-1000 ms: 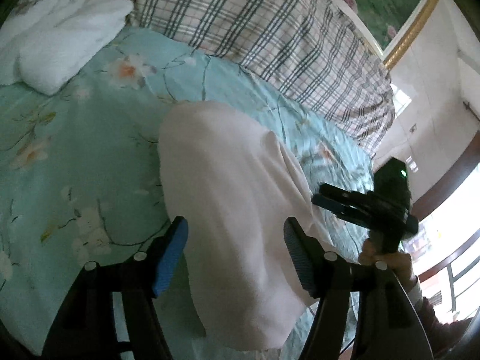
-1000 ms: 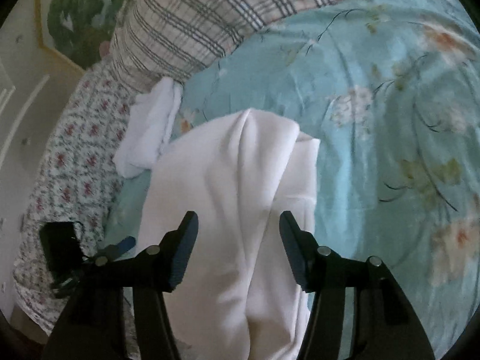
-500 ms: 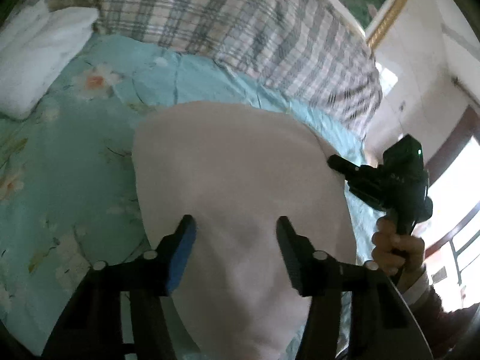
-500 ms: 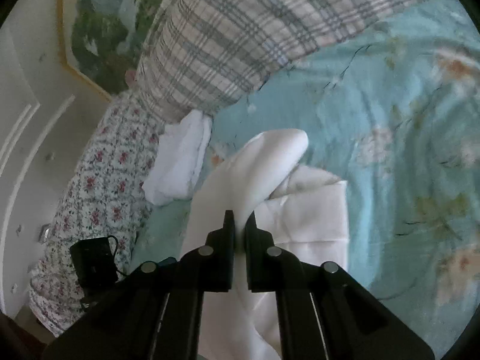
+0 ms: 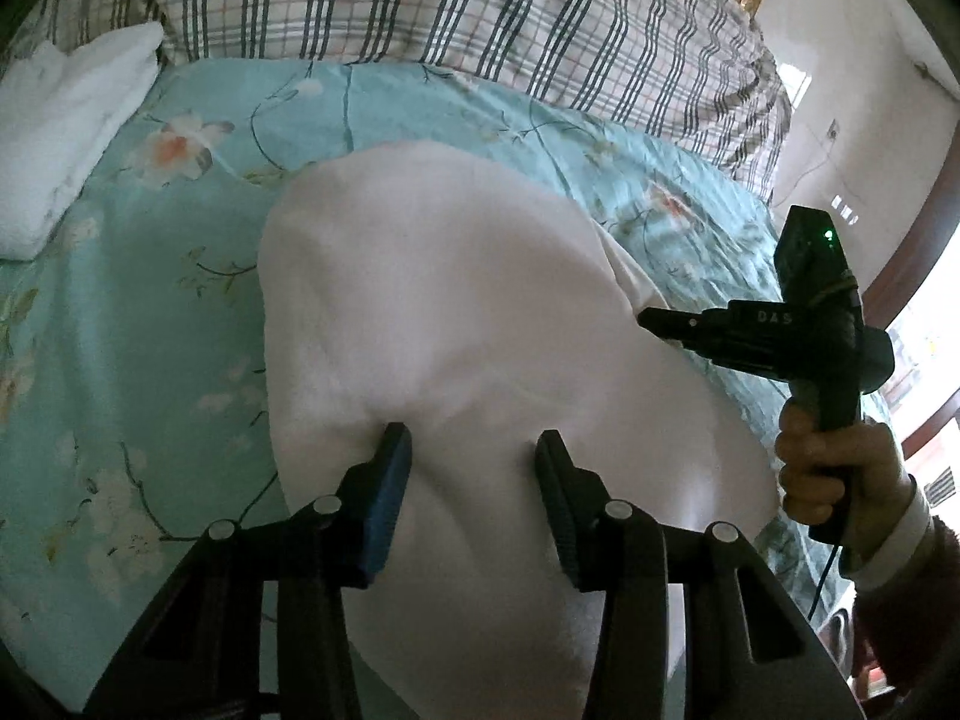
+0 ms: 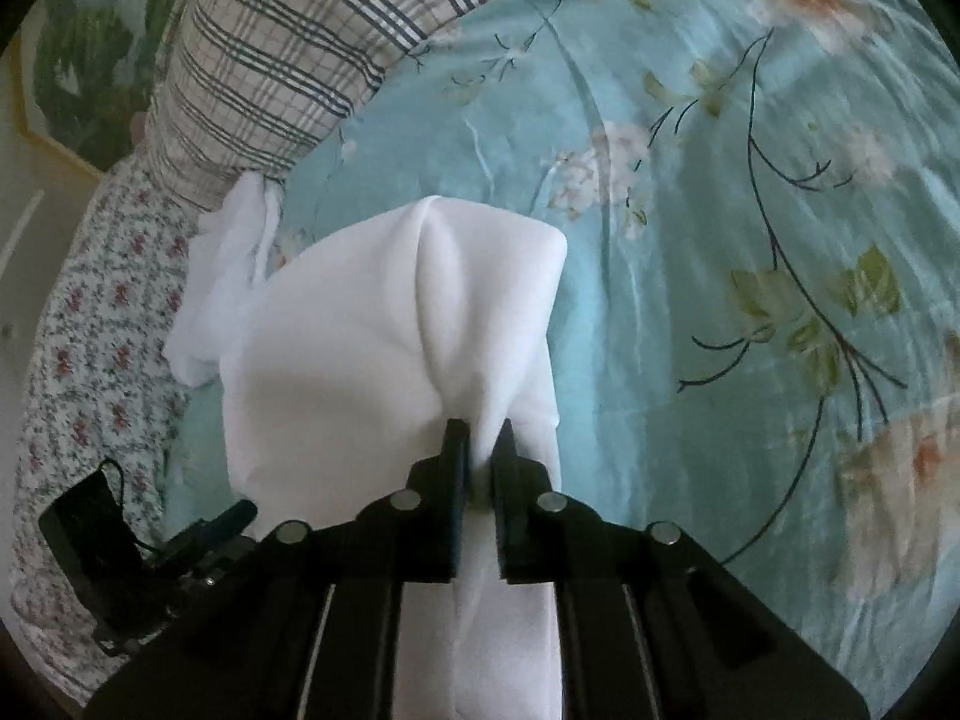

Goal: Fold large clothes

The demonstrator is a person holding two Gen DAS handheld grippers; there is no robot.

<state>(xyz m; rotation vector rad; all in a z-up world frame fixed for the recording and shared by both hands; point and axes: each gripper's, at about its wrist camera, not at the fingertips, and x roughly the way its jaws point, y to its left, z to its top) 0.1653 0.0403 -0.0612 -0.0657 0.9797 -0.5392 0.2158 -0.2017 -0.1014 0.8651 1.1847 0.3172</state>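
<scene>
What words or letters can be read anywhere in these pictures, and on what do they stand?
"DAS": pale letters on the black body of the right tongs, seen from the left wrist view; anything after them is too blurred to read.
No other text can be read: the white garment, the floral bedsheet and the plaid quilt bear patterns only.

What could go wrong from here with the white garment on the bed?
The right gripper jaws pinch only a thin ridge of the white garment and are opening, so it may slip out. The left gripper jaws are closing over smooth cloth with no edge between them; they may bunch it instead of gripping. The folded white pile lies nearby and could be dragged.
</scene>
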